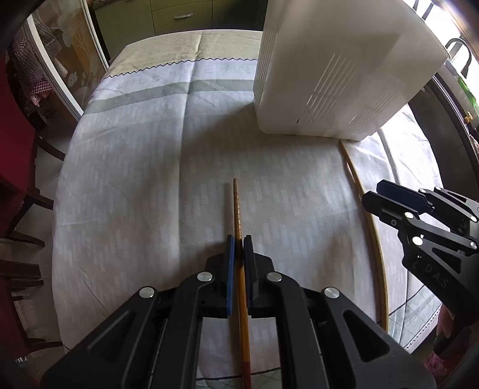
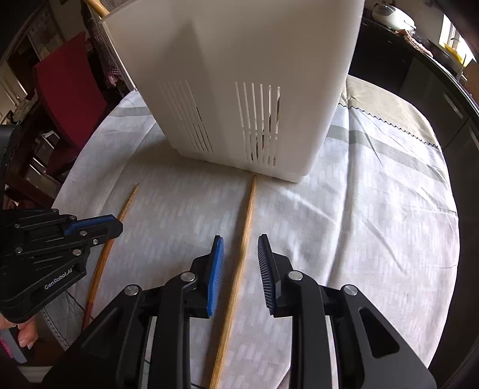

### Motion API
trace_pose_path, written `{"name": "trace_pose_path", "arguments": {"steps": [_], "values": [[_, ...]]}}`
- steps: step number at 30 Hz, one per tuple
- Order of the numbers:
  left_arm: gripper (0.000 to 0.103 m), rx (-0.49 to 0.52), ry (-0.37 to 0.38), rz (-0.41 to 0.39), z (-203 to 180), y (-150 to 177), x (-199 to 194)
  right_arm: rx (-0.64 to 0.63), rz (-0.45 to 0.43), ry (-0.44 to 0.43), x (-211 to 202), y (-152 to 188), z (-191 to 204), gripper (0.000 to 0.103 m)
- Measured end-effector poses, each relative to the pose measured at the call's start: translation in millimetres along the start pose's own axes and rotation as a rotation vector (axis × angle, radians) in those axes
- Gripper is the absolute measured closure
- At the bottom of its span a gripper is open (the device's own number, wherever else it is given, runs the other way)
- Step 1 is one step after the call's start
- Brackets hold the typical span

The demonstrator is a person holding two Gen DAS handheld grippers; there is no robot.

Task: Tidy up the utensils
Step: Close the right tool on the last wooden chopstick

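Note:
Two wooden chopsticks lie on the cloth-covered table in front of a tall white slotted utensil holder (image 1: 335,71), which fills the top of the right wrist view (image 2: 239,74). My left gripper (image 1: 239,242) is shut on the darker chopstick (image 1: 238,209), its pads pressed against both sides; it also shows from the side in the right wrist view (image 2: 115,223), over that chopstick (image 2: 103,263). My right gripper (image 2: 241,242) is open, its jaws on either side of the lighter chopstick (image 2: 244,239), apart from it. It also shows at the right of the left wrist view (image 1: 372,193), by that chopstick (image 1: 359,185).
The round table carries a pale striped cloth (image 1: 143,179). Red-backed chairs (image 2: 69,77) stand at the table's far side. A chopstick end (image 2: 97,7) sticks out of the holder's top. A dark counter (image 2: 419,68) runs behind on the right.

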State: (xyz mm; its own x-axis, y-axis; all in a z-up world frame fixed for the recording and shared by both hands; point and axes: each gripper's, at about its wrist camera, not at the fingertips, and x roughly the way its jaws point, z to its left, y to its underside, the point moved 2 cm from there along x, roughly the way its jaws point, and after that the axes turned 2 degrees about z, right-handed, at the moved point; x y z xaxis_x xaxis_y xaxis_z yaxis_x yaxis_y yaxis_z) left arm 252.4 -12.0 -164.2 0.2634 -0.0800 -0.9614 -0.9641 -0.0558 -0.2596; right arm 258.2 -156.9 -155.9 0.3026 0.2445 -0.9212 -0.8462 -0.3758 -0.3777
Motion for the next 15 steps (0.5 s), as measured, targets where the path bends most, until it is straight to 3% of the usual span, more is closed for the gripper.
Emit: {"name": "trace_pose_path", "arguments": {"steps": [8,11,15], "values": [[0.097,0.008,0.009,-0.009,4.3,-1.0,2.4,-0.004,0.037,0.023,20.2,-11.5,9.8,0.086],[0.097,0.013,0.006,-0.011,0.5,1.2,0.1,-0.003,0.035,0.036,19.0,-12.4,11.2,0.094],[0.097,0.018,0.003,-0.012,-0.7,2.2,-0.1,-0.005,0.038,0.026,16.5,-5.7,6.8,0.096]]}}
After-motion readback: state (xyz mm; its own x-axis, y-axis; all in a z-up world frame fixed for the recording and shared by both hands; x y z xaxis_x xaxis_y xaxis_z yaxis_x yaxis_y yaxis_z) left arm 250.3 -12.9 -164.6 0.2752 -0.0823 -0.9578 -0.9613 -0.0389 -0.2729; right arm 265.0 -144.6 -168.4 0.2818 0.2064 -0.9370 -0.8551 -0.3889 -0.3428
